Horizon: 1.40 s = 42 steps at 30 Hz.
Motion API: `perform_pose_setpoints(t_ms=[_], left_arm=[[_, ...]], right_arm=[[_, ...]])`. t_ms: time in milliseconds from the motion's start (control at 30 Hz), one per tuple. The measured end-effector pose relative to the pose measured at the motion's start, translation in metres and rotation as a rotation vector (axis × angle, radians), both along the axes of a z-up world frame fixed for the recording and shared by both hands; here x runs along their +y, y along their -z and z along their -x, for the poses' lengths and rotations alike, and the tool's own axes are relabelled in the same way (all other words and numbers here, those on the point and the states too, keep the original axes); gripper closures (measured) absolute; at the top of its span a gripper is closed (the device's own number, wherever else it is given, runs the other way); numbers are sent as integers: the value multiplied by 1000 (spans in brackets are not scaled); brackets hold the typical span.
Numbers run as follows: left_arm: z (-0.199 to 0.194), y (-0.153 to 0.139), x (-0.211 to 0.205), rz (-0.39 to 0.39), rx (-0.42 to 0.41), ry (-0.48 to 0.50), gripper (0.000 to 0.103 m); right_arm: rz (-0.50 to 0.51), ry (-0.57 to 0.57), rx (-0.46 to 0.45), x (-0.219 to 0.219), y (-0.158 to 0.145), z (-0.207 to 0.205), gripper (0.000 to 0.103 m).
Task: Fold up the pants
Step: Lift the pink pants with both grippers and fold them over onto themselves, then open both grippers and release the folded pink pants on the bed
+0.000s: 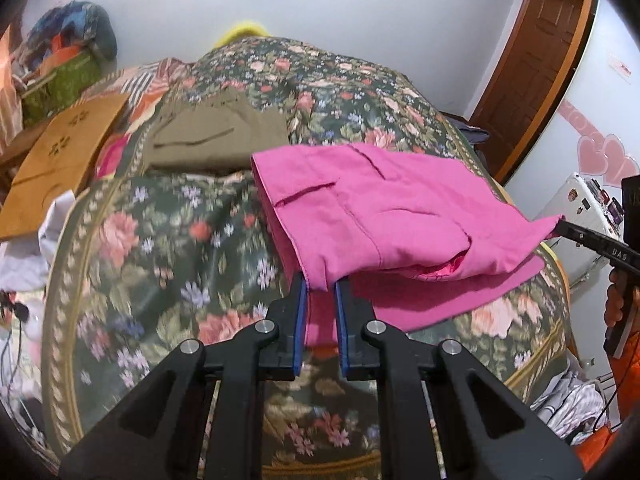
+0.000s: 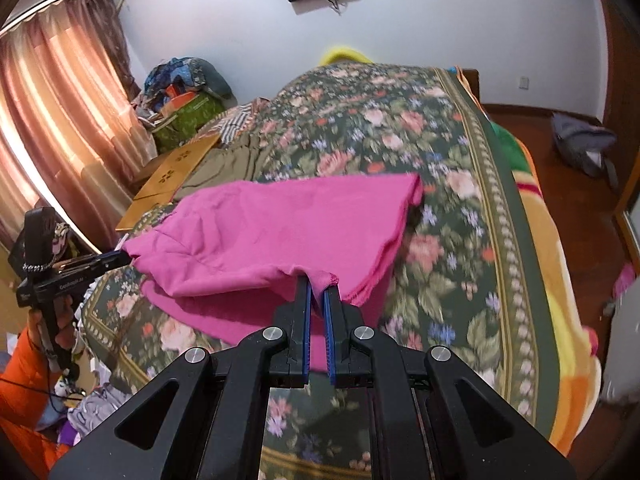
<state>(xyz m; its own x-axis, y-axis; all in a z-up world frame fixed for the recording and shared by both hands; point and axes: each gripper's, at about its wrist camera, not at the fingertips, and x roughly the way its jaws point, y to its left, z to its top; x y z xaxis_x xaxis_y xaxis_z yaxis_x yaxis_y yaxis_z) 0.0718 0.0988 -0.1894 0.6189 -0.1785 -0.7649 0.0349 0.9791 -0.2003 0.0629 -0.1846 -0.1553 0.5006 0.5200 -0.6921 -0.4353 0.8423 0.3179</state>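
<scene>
Above the floral bedspread (image 1: 168, 248), both tongs (image 1: 321, 284) (image 2: 317, 286) pinch the pink pants (image 1: 384, 200) (image 2: 280, 232)

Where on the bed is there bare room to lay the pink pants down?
Bare floral bedspread lies beyond the pink pants, toward the wall, and on their right out to the bed's edge. The left is crowded: olive pants and a wooden board. Left gripper and right gripper pinch the pants.

The pink pants (image 1: 384, 208) look like soft matt cotton, the bedspread (image 1: 168, 240) a printed floral cloth. Left gripper (image 1: 321, 292) is matt black plastic (shiny metal pins, blue ribbed pads). Glossy wooden door (image 1: 536, 64).
</scene>
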Motion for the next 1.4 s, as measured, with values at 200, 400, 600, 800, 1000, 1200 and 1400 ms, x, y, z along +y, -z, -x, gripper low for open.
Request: perform_pose_setpoints(t_ms=[200,400,600,800,1000,1200,1400], left_arm=[[5,8,-4,1,10,1,90],[11,15,-14,-54,26,33,90],[17,18,-8,-107,52,5,90],[15,-10,6,-115,3,-52,90],[-3,-30,-19,-76,-51,-3,70],[-10,-1,-54,-104,-4,50,57],[-5,26,-48,-44,46,38,54]], right_arm=[[57,26,46,-5,24,6,98],[99,54,46,-10,34,12,98],[197,95,38,-16,36,11,98],[215,131,-7,-26,12,10,98],[133,78,-66,0,-15,1,95],[143,33,-16,28,12,-5,79],[145,12,77,24,48,-1,77]])
